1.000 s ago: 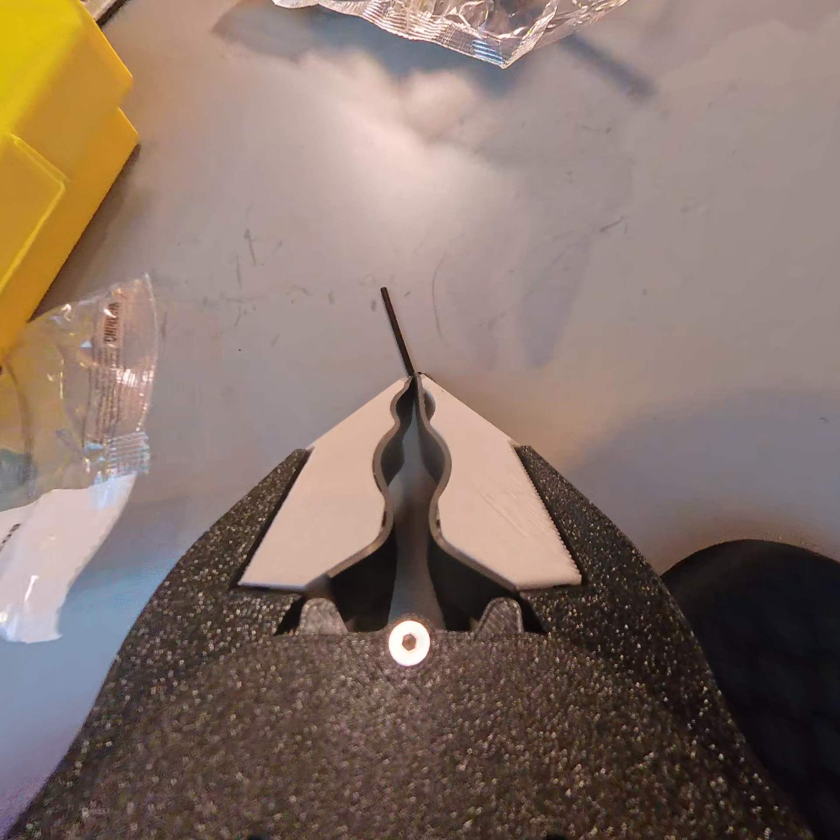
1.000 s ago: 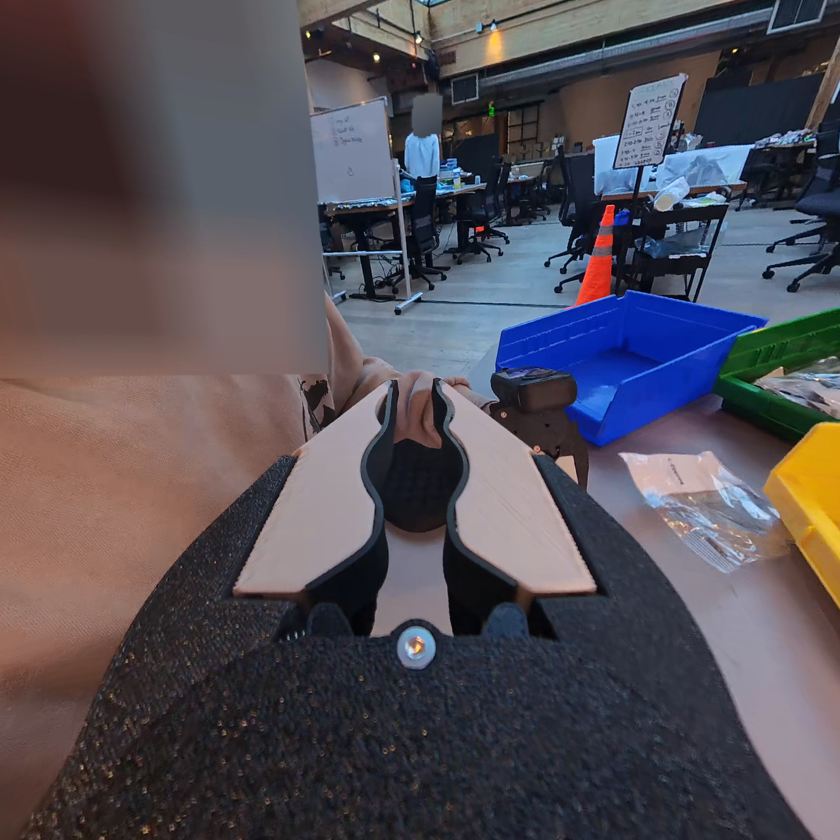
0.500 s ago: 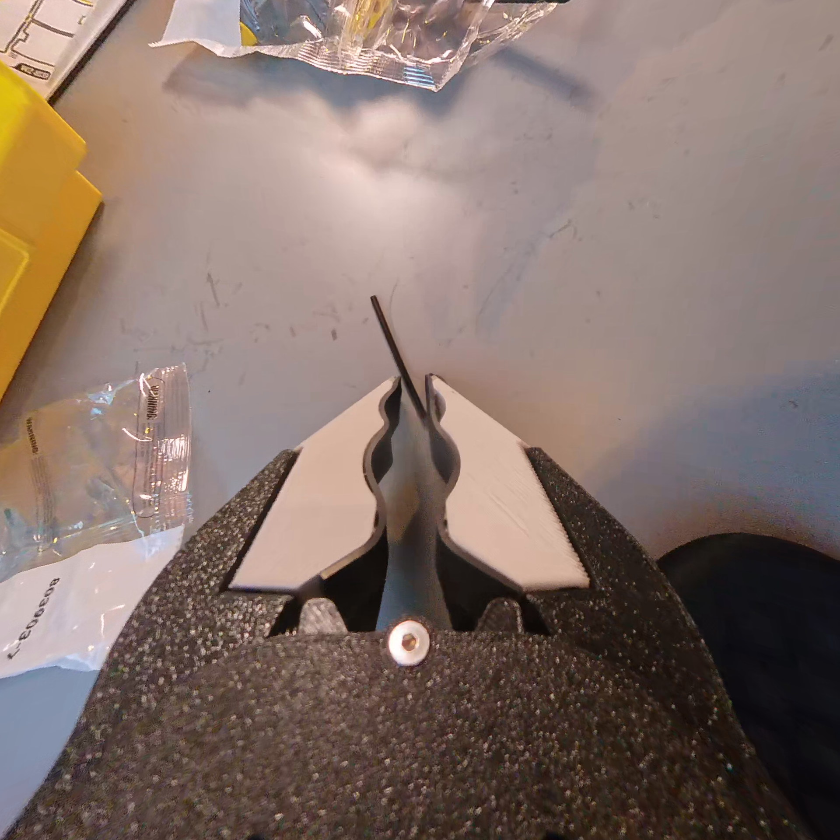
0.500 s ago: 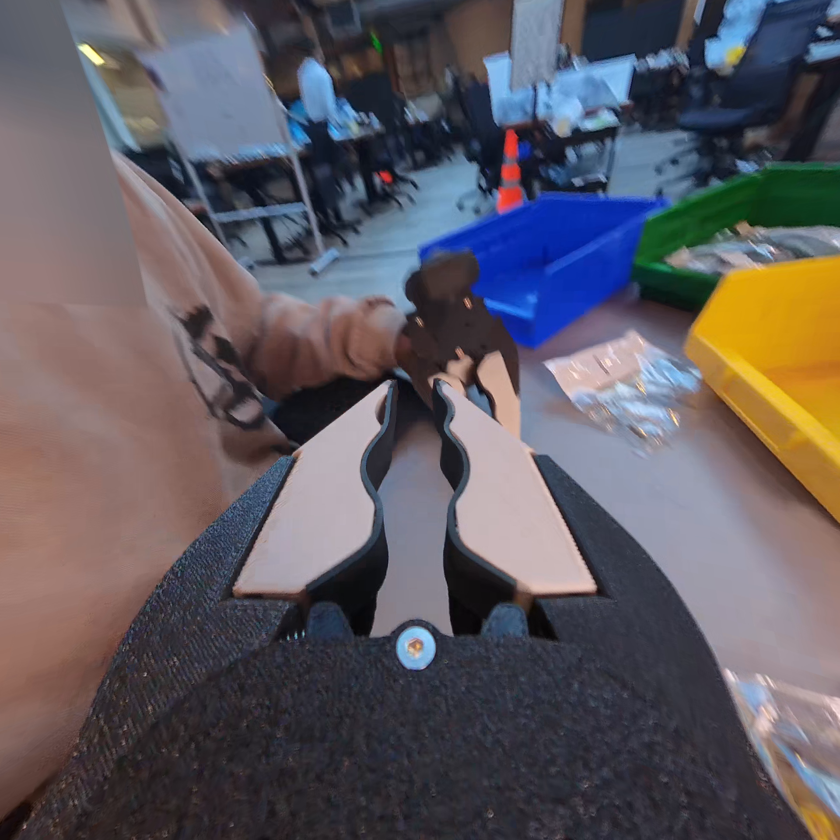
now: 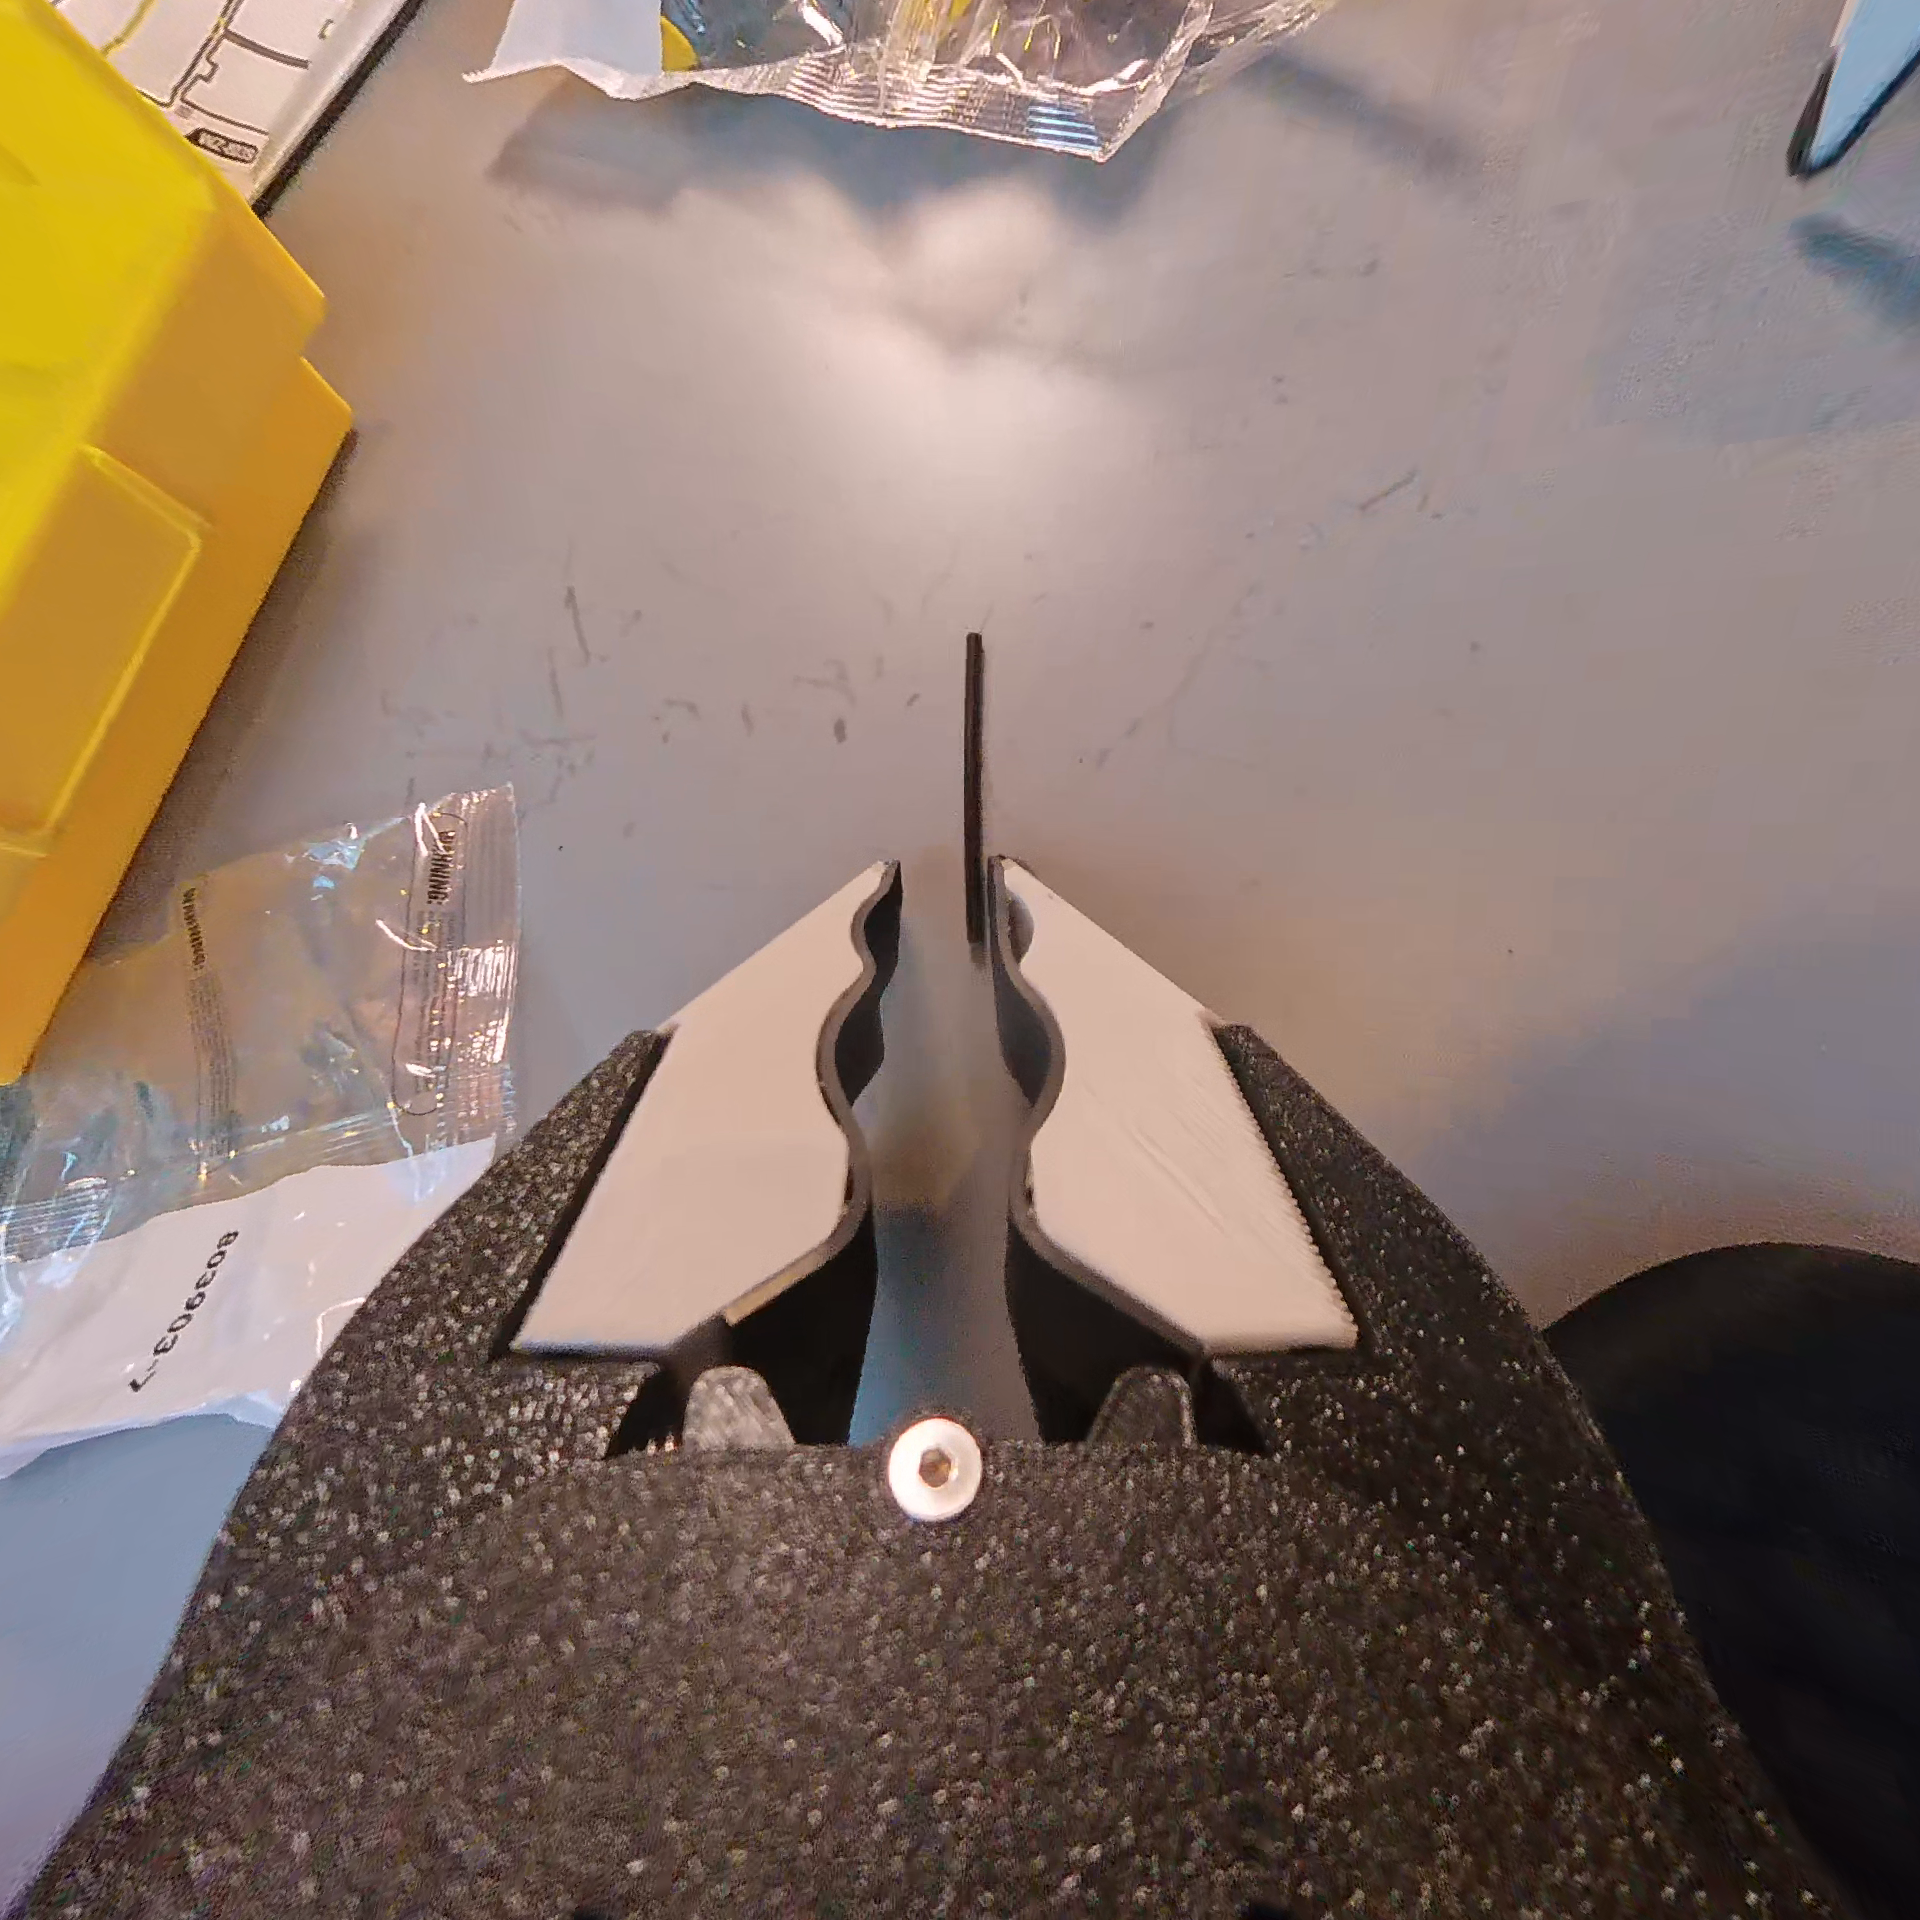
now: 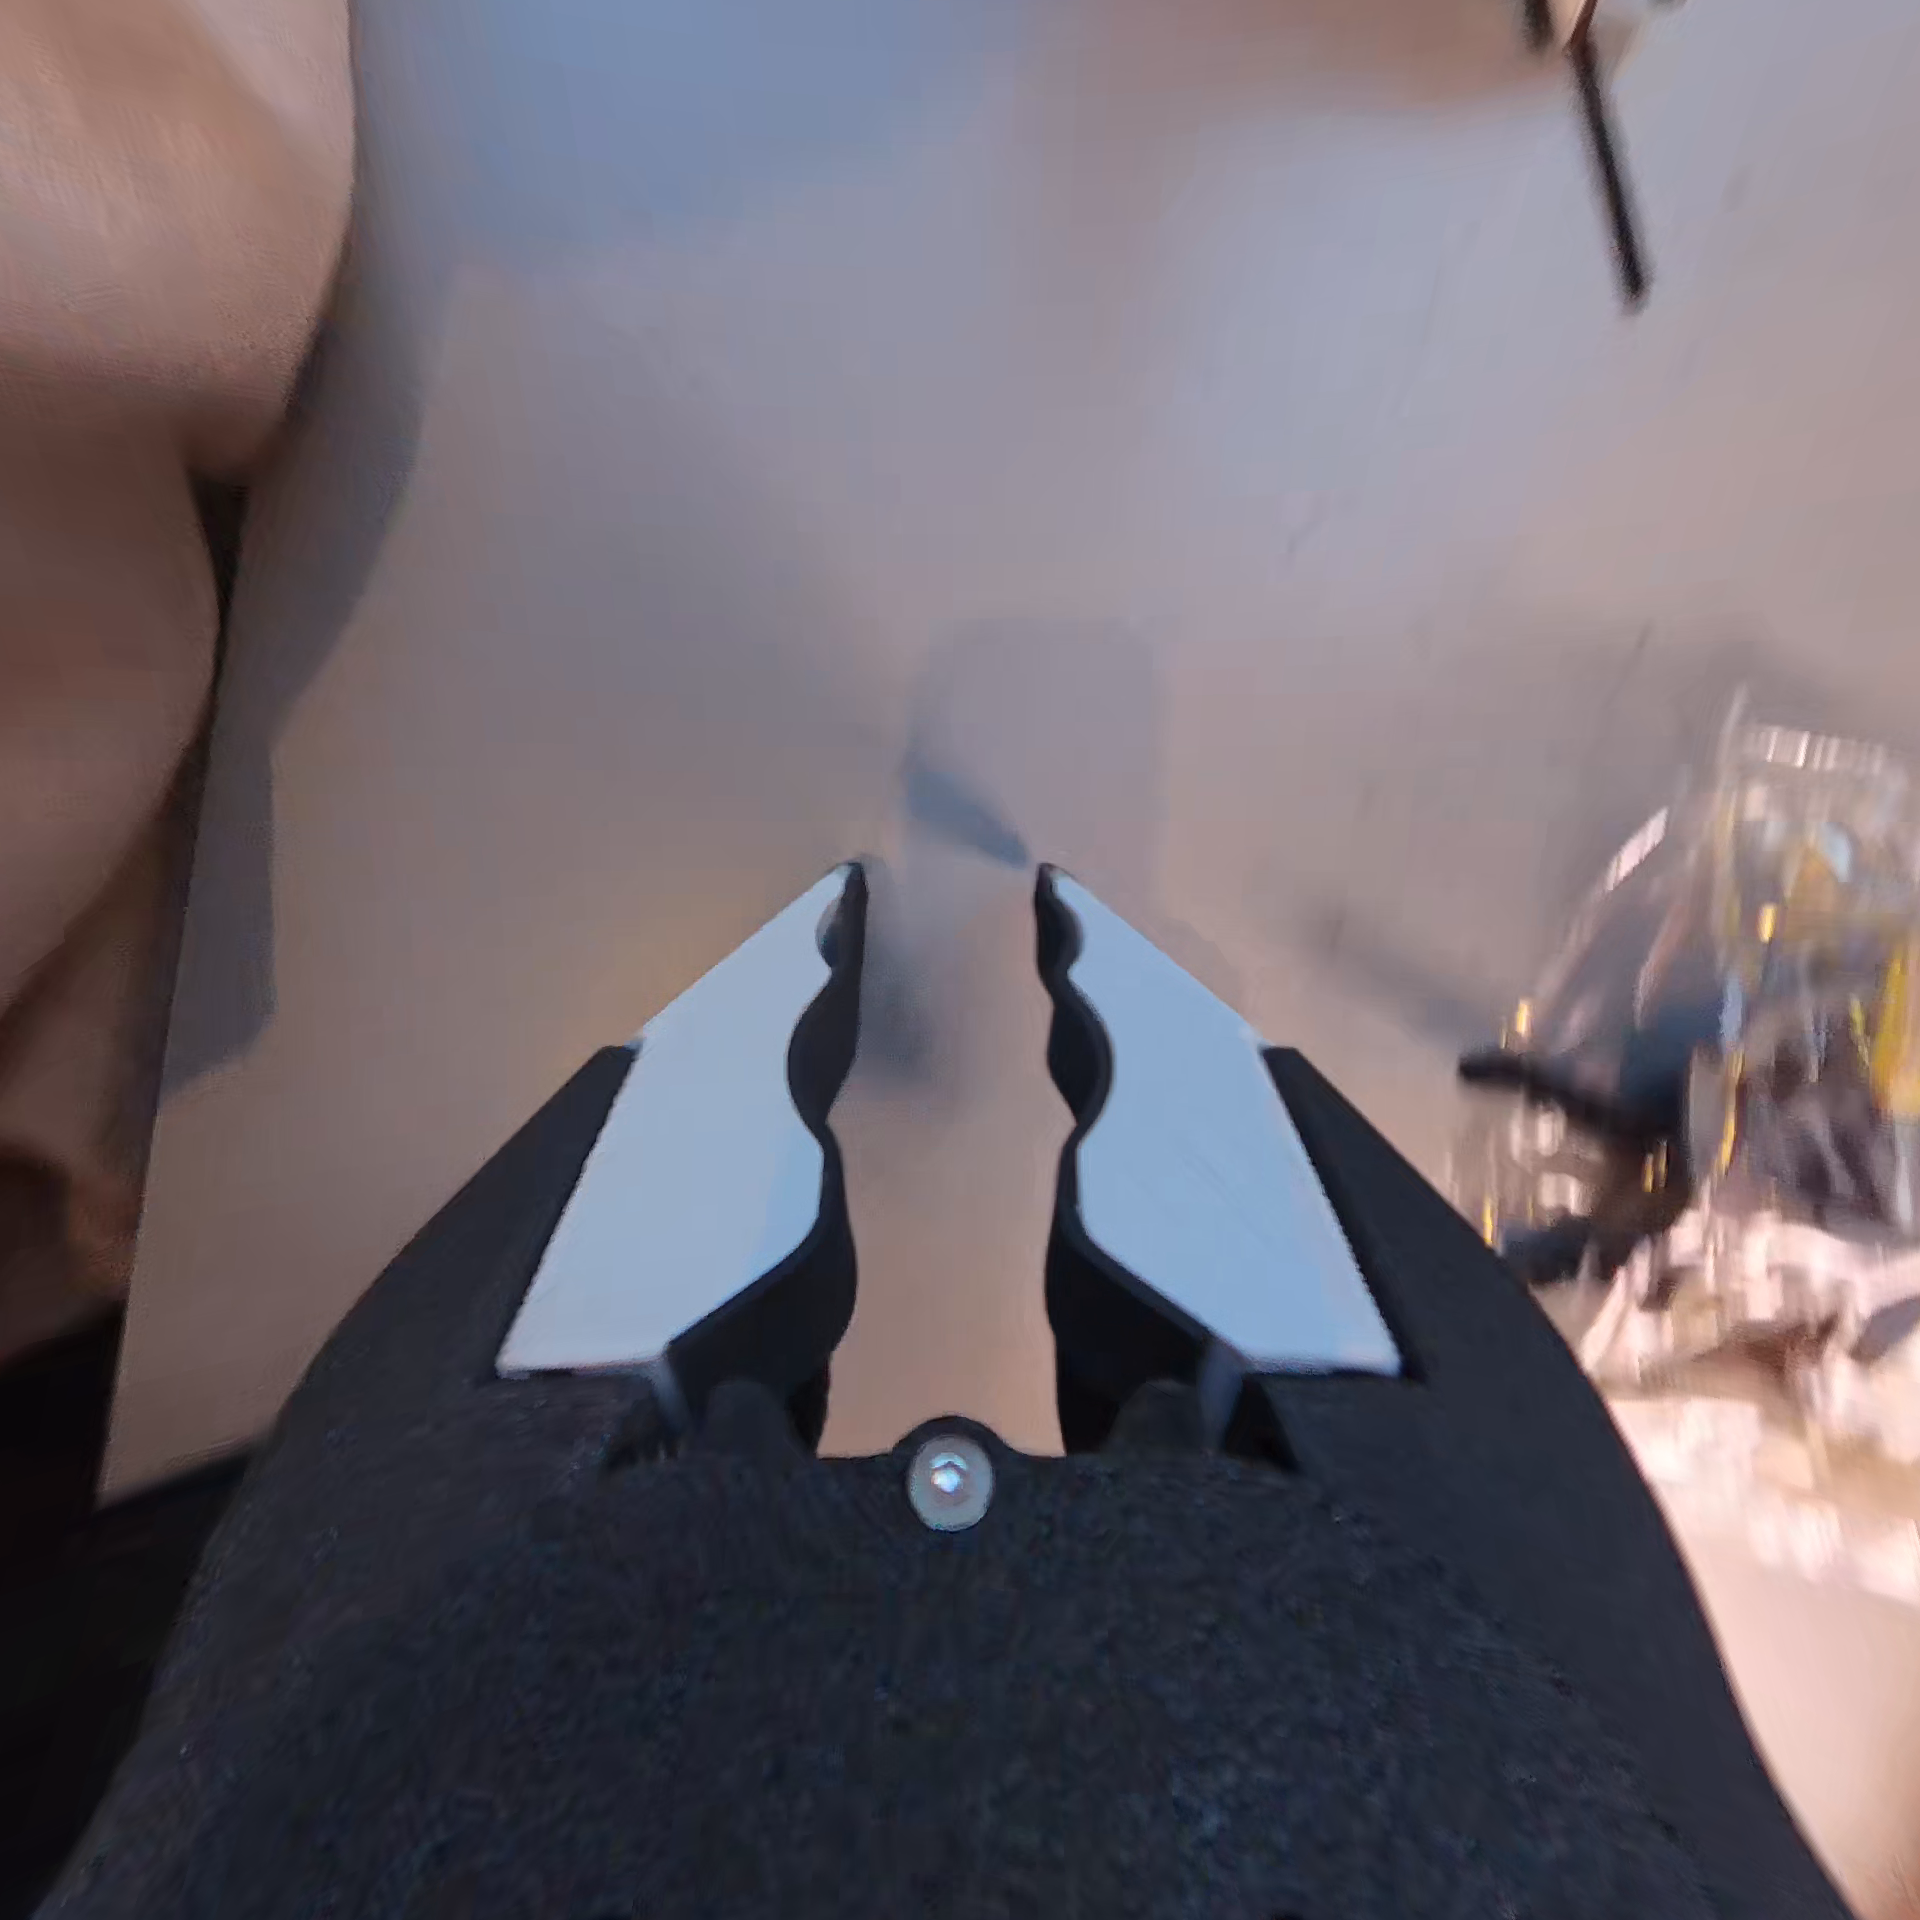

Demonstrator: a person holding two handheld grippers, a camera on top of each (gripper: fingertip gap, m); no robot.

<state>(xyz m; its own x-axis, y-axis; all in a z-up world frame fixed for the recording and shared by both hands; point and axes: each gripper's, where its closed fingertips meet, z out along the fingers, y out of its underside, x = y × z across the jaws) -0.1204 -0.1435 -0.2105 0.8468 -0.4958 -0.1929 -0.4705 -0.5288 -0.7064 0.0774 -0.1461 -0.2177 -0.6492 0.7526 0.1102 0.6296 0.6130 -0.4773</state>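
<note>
the left tool (image 5: pixel 943 883), part open, has a thin black rod (image 5: pixel 974 769) leaning on its right finger, pointing straight ahead over the counter (image 5: pixel 1299 582); the right tool (image 6: pixel 948 883), open and empty, sits well back from it.

Workshop / assembly bench setting. Grey surface (image 5: pixel 1351 520) is scuffed and scratched like a well-used workbench. Yellow plastic parts bin (image 5: pixel 125 468) at the left edge, the stackable small-parts kind. Clear plastic hardware bags (image 5: pixel 312 997) lying loose, another crinkled bag (image 5: pixel 935 62) at the top, plus a printed sheet with a line drawing (image 5: pixel 239 73) next to the bin. Right wrist view is motion-blurred; another bag of small parts (image 6: pixel 1714 1039) on the same surface.
</note>
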